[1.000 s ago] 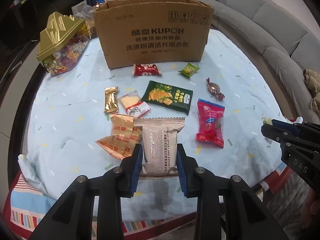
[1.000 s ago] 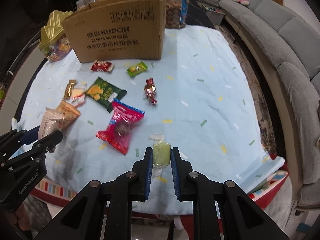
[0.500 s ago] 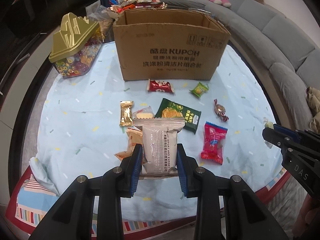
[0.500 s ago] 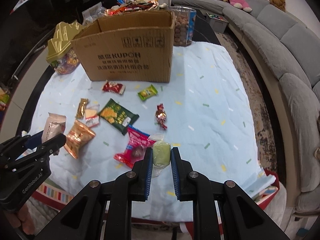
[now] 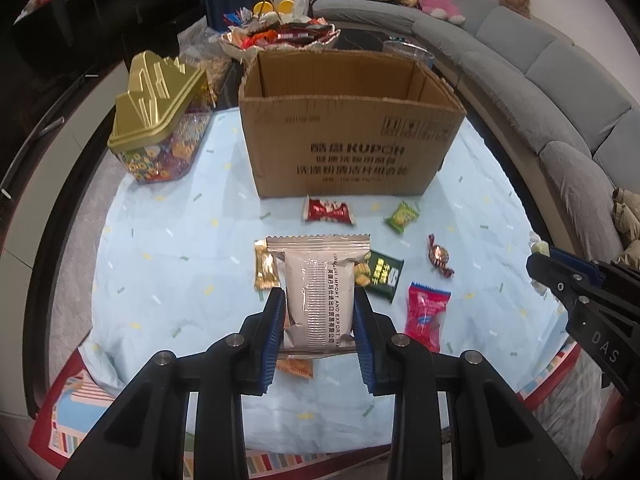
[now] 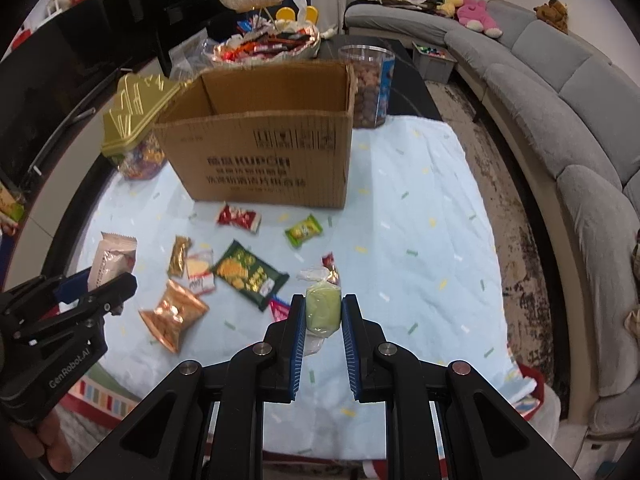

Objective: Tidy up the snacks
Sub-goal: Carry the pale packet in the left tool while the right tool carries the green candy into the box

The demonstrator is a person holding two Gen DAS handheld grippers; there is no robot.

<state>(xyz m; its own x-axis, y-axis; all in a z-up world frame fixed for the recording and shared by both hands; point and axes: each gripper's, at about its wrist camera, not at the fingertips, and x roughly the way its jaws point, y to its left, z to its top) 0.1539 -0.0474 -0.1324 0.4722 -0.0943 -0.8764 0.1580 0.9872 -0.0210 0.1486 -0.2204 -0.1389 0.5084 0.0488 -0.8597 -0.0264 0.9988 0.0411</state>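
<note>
An open cardboard box point(image 5: 348, 148) stands on the tablecloth point(image 5: 160, 288) — a lidded candy tin point(image 5: 160, 128) to its left, loose snack packets point(image 6: 248, 272) scattered before it, a sofa point(image 6: 560, 120) to the right.

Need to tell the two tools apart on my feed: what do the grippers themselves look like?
Both are matte black plastic with silver round pivot bolts and ribbed blue pads. The left gripper shows white "GenRobot.AI" lettering in the right wrist view; the right gripper shows "DAS" in the left wrist view. No cables or sleeves are visible.

The cardboard box point(image 5: 348, 148) stands open-topped and unblocked above; loose snack packets point(image 6: 248, 272) crowd the cloth before it.
</note>
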